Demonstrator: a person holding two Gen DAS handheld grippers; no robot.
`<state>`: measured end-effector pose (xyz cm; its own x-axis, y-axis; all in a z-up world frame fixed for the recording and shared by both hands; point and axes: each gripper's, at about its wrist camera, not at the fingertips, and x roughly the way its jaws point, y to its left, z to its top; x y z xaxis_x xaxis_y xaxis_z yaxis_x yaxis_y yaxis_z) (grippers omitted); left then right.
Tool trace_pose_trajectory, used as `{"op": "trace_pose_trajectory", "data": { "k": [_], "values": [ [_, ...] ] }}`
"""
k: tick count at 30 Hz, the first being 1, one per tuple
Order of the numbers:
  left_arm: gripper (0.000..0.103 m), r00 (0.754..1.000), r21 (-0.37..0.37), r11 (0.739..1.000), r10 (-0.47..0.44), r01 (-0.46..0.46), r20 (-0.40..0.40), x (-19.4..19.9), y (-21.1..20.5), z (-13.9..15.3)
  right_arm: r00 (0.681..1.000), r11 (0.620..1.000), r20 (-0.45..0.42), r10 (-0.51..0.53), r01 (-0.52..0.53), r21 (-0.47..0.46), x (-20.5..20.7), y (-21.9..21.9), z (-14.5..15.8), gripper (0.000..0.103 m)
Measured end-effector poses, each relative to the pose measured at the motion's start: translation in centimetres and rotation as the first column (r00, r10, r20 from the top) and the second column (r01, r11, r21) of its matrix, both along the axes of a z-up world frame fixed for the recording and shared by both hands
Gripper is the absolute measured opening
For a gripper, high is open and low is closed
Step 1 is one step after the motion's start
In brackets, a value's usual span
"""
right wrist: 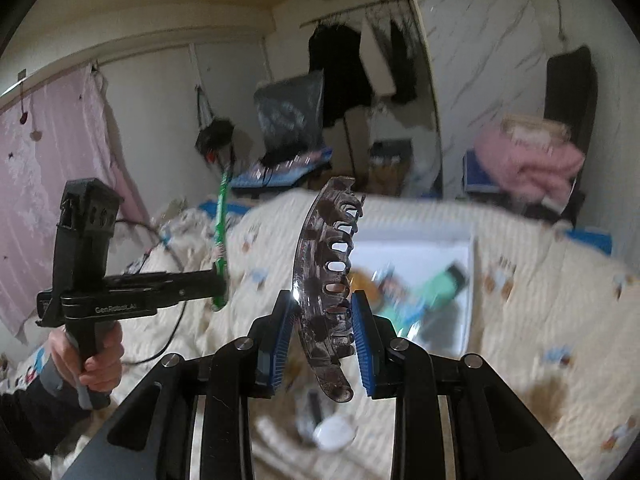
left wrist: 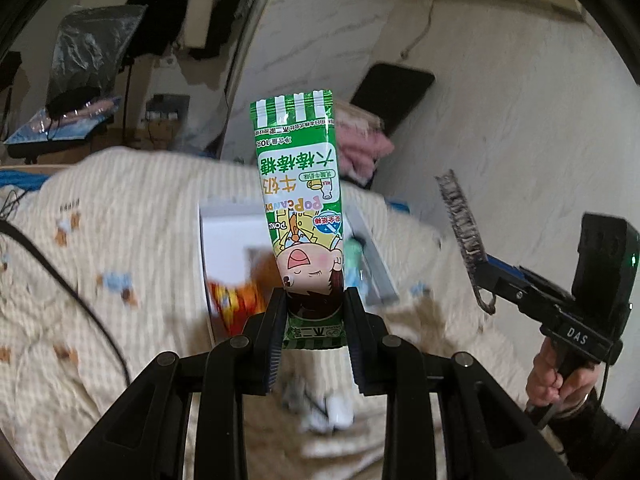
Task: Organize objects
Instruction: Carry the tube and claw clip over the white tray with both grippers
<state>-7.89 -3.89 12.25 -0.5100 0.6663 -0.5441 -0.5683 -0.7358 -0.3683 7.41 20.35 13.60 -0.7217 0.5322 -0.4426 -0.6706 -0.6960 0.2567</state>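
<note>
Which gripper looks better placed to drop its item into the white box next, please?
Probably the left gripper: its candy packet hangs directly before the white box. The right gripper, holding the hair clip, sits off to the side.

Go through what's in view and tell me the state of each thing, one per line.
Left tongs: shut on green candy packet.
Green candy packet: held upright, print upside down, above the bed.
Right tongs: shut on brown translucent hair claw clip.
Brown translucent hair claw clip: held upright, teeth closed.
White open box: lying on the quilt, items inside, blurred.
</note>
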Motion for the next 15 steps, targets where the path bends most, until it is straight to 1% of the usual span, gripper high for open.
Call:
{"op": "trace_pose_trajectory", "data": {
  "k": [2, 4, 7, 10, 15],
  "values": [
    [0.031, 1.000, 0.023, 1.000, 0.018, -0.018, -0.010, -1.3, 0.2, 0.6, 0.999, 0.999, -0.026, -0.020, 0.021, 0.028, -0.2, 1.3, 1.0, 0.031],
    [0.031, 1.000, 0.045, 0.999, 0.030, -0.030, 0.002, -2.8, 0.6, 0.7, 0.998, 0.999, -0.050, -0.034, 0.036, 0.031, -0.5, 2.3, 1.4, 0.031],
    [0.031, 0.999, 0.043, 0.998, 0.047, -0.047, 0.011, -4.6, 1.5, 0.0, 0.996, 0.998, -0.069, -0.054, 0.056, 0.030, -1.4, 4.2, 1.1, 0.031],
    [0.031, 0.998, 0.029, 0.998, 0.056, -0.057, 0.036, -5.9, 2.7, -1.6, 0.996, 0.998, -0.057, -0.062, 0.063, 0.006, -2.5, 5.9, 0.0, 0.031],
    [0.031, 0.993, 0.015, 0.999, 0.033, -0.035, 0.111, -6.7, 3.9, -6.1, 0.997, 0.995, -0.004, -0.071, 0.071, -0.068, -3.7, 7.8, -3.8, 0.031]
  ]
}}
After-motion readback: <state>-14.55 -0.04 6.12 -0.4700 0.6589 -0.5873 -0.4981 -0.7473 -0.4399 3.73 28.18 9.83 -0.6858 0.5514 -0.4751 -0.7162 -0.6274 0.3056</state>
